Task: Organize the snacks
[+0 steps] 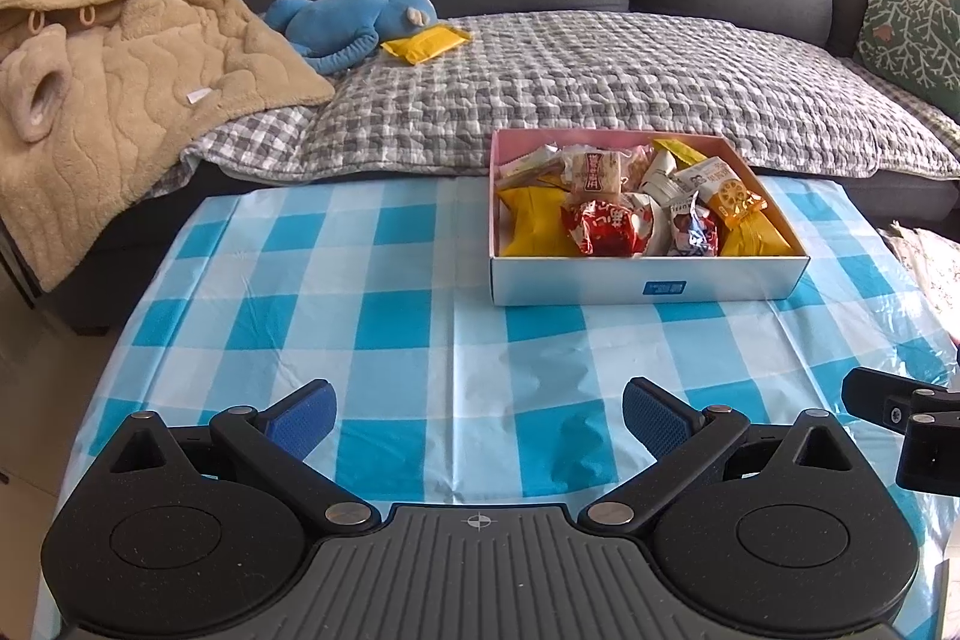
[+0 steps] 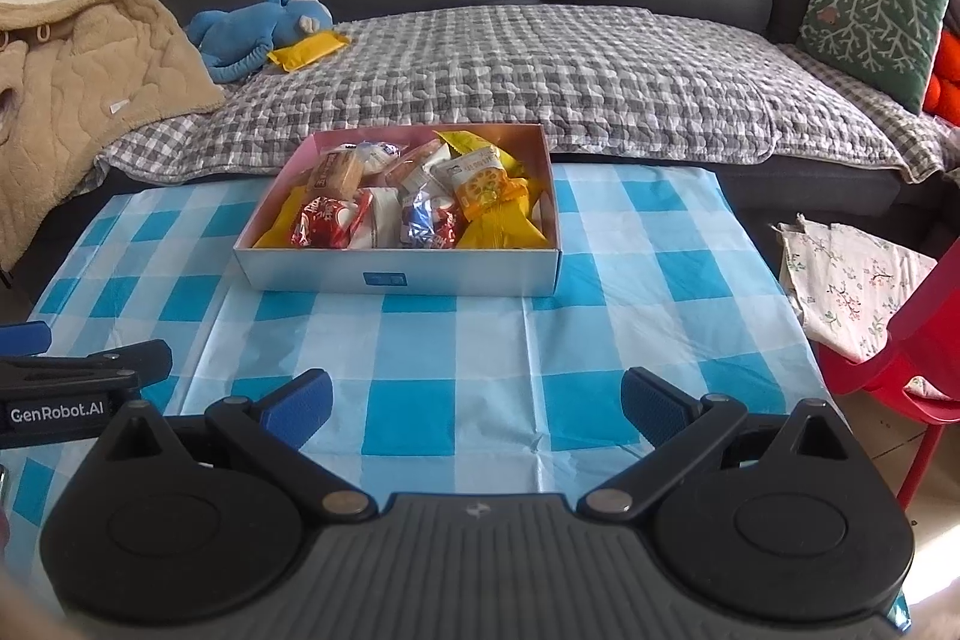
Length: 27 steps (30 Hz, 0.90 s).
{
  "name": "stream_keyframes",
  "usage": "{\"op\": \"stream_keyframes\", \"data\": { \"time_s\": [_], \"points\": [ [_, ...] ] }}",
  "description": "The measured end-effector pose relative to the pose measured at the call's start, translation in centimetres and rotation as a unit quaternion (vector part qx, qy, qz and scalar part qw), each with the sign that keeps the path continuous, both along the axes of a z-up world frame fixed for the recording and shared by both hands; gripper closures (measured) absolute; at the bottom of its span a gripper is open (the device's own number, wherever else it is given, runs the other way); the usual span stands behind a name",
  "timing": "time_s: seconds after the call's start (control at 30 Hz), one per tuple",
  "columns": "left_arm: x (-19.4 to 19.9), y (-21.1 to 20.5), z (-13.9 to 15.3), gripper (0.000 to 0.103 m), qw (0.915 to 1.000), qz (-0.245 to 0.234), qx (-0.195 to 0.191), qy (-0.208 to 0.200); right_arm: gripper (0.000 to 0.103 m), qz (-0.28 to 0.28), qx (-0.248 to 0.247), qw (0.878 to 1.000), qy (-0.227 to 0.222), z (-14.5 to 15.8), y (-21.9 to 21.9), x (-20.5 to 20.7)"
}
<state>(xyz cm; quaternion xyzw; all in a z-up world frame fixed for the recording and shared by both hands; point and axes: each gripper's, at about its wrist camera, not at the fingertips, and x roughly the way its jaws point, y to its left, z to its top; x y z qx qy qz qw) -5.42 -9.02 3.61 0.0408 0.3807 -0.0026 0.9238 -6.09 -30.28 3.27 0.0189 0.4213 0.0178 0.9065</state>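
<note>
Hovering with both jaws wide and empty, left gripper (image 1: 479,421) and right gripper (image 2: 477,409) face the snack box (image 1: 645,285) at the table's far edge by the sofa; packets (image 2: 324,223) look light, crinkly, slippery and crushable, so pinch a sealed end.

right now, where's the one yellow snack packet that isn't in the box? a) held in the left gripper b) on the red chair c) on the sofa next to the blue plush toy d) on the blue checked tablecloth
c: the stray yellow packet lies on the grey checked sofa cover, right beside the blue plush toy, while both the left gripper and the right gripper are open and empty over the table.
</note>
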Motion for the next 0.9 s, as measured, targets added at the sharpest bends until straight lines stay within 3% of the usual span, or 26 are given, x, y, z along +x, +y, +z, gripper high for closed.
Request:
{"op": "stream_keyframes", "data": {
  "time_s": [0.9],
  "points": [
    [0.40, 0.80, -0.02, 0.000, 0.9998, 0.009, -0.015, 0.005, 0.000, -0.001, 0.005, 1.000, -0.004, 0.29, 0.00, -0.09]
  ]
}}
